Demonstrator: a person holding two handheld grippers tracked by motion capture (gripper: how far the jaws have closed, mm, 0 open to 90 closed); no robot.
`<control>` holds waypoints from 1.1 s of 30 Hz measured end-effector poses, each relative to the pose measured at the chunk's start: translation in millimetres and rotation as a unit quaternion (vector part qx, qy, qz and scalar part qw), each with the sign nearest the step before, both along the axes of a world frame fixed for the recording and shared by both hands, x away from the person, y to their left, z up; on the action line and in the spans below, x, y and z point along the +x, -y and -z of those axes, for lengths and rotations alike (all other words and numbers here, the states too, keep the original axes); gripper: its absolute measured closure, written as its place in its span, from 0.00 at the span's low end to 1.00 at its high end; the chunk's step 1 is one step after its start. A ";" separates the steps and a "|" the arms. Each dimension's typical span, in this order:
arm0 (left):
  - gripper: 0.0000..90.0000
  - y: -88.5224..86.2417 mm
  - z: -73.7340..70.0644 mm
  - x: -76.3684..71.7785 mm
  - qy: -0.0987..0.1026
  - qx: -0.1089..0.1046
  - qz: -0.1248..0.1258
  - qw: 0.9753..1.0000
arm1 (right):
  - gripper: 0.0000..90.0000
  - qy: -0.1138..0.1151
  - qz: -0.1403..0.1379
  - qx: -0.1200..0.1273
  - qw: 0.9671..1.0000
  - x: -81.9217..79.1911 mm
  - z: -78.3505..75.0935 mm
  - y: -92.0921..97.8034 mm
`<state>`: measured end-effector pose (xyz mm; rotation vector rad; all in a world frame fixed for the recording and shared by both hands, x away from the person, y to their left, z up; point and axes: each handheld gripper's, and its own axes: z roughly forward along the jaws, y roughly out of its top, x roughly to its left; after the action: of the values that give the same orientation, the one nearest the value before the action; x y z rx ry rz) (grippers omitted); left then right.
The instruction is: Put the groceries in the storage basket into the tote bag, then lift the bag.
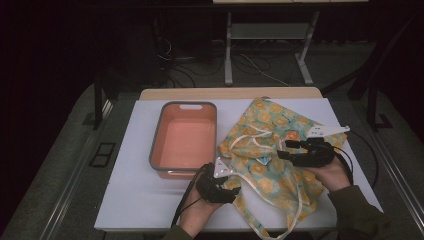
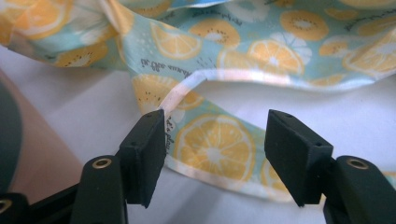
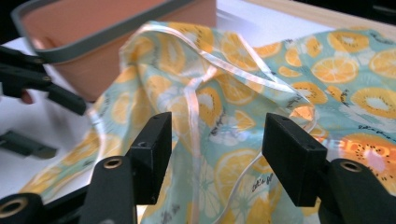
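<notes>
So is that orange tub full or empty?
Empty. The high view looks straight down into the orange tub and shows bare floor inside. The fruit-print bag lies crumpled beside it on the table.

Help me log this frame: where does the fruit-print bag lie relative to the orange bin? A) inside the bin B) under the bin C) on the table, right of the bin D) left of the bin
C: in the high view the fruit-print bag lies spread on the white table, to the right of the orange bin.

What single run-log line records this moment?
left gripper: open at bag edge | right gripper: open over bag | bin: beside bag
</notes>
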<state>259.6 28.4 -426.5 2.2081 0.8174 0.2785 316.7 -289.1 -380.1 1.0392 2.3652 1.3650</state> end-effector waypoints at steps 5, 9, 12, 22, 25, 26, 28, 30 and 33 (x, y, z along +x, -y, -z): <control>0.42 5.6 4.7 3.0 -0.001 0.003 0.001 1.000 | 0.45 -0.006 -0.027 0.006 1.000 -24.6 0.1 -1.6; 0.42 6.1 7.4 4.5 -0.007 0.003 0.002 1.000 | 0.47 -0.014 -0.064 -0.005 0.998 -45.5 7.6 -9.1; 0.42 5.6 8.2 4.6 -0.011 0.001 0.001 1.000 | 0.47 -0.029 -0.090 -0.012 0.995 -60.7 17.1 -17.6; 0.42 6.7 9.1 5.0 -0.013 -0.002 0.005 1.000 | 0.47 -0.060 -0.129 -0.104 0.984 -77.6 56.7 -39.8; 0.42 7.0 9.1 4.8 -0.013 -0.003 0.007 1.000 | 0.47 -0.065 -0.137 -0.119 0.981 -75.6 64.0 -44.5; 0.42 6.9 9.2 4.9 -0.012 -0.003 0.007 1.000 | 0.49 -0.062 -0.136 -0.126 0.981 -75.4 65.4 -46.2; 0.42 6.8 9.5 5.4 -0.014 -0.004 0.008 1.000 | 0.68 -0.044 -0.135 -0.143 0.980 -76.4 64.6 -47.3; 0.42 6.7 9.6 5.8 -0.014 -0.004 0.009 1.000 | 0.87 -0.043 -0.124 -0.146 0.981 -73.7 64.1 -44.3; 0.42 7.1 9.1 5.8 -0.012 -0.007 0.007 1.000 | 0.99 -0.041 -0.115 -0.150 0.981 -69.2 61.9 -36.4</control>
<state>265.4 21.3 -435.7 2.2069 0.8148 0.2386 247.4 -252.7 -442.0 0.7699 2.7136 0.9993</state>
